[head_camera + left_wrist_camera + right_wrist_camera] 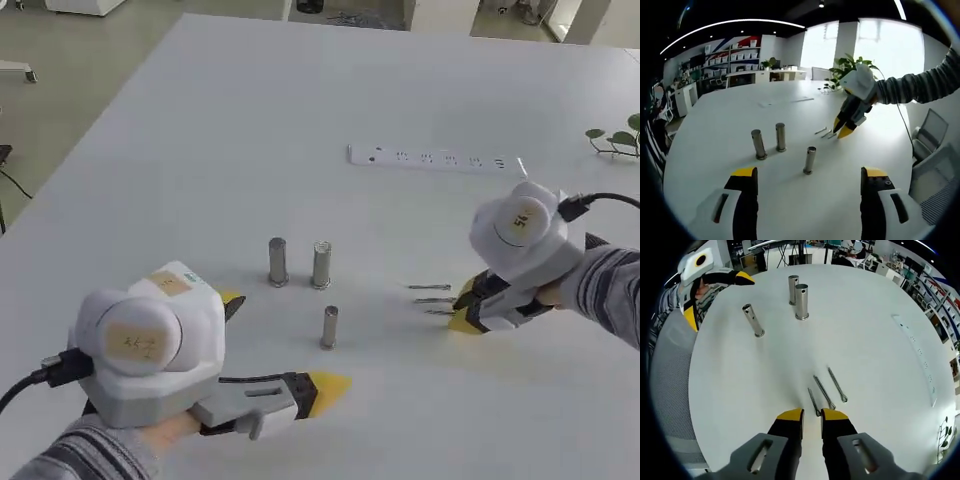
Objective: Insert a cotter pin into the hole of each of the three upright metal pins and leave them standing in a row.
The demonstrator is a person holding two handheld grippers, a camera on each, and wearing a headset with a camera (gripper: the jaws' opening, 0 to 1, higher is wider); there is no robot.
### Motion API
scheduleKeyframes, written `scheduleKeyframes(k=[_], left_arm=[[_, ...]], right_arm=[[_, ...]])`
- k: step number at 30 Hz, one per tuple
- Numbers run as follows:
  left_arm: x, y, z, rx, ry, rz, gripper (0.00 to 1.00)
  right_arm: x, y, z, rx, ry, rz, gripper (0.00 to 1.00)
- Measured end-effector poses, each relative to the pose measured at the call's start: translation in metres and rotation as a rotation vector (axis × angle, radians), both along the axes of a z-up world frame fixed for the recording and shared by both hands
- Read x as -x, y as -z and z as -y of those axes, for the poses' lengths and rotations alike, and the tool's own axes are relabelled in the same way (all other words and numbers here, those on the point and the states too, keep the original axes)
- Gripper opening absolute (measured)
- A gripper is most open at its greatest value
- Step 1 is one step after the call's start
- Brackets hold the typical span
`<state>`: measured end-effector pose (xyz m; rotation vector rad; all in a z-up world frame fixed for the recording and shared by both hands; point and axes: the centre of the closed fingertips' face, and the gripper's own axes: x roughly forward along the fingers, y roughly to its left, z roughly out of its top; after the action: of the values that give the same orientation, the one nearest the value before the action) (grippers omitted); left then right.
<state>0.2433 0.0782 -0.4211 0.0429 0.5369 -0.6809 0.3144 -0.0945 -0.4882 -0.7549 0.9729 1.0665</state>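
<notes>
White worktop, in an open office. Three metal pins are found upright near its middle: two side by side, the third metal pin set apart, nearer the person. Three cotter pins are laid flat, side by side, to their right. The right gripper is held low at the cotter pins' ends, fingers parted by a narrow gap, nothing clamped. The left gripper is held before the third metal pin, fingers spread wide, nothing held. A power strip is laid farther back.

Wide-apart left tongs before three upright metal pins, right tongs by cotter pins
</notes>
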Motion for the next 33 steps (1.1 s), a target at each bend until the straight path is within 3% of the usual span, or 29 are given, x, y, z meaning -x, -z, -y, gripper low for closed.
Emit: scheduleKeyframes(k=[6,13,20,23,24,28,33], left_arm=[[-0.002,0.000,-0.007,0.013,-0.028,0.000,0.77],[-0.001,0.001,-0.009,-0.001,-0.028,0.002,0.73],[0.001,0.007,-0.013,-0.001,-0.028,-0.026,0.67],[0.001,0.007,-0.015,-0.007,-0.034,-0.026,0.67],[0.001,0.007,-0.016,-0.008,-0.036,-0.026,0.67],[0.000,0.003,-0.017,-0.014,-0.040,-0.016,0.67],[-0.002,-0.003,-0.013,-0.014,-0.022,-0.006,0.63]], right_arm=[[-0.001,0.000,-0.002,-0.003,-0.016,-0.011,0.03],[-0.004,0.000,-0.001,0.018,-0.036,0.005,0.00],[-0.004,0.000,0.000,0.014,-0.064,0.020,0.00],[-0.002,-0.008,-0.012,-0.056,-0.087,0.059,0.00],[-0.002,-0.009,-0.012,-0.058,-0.089,0.064,0.00],[-0.003,-0.023,-0.021,-0.071,-0.155,0.157,0.00],[0.003,-0.041,-0.034,-0.106,-0.199,0.218,0.00]])
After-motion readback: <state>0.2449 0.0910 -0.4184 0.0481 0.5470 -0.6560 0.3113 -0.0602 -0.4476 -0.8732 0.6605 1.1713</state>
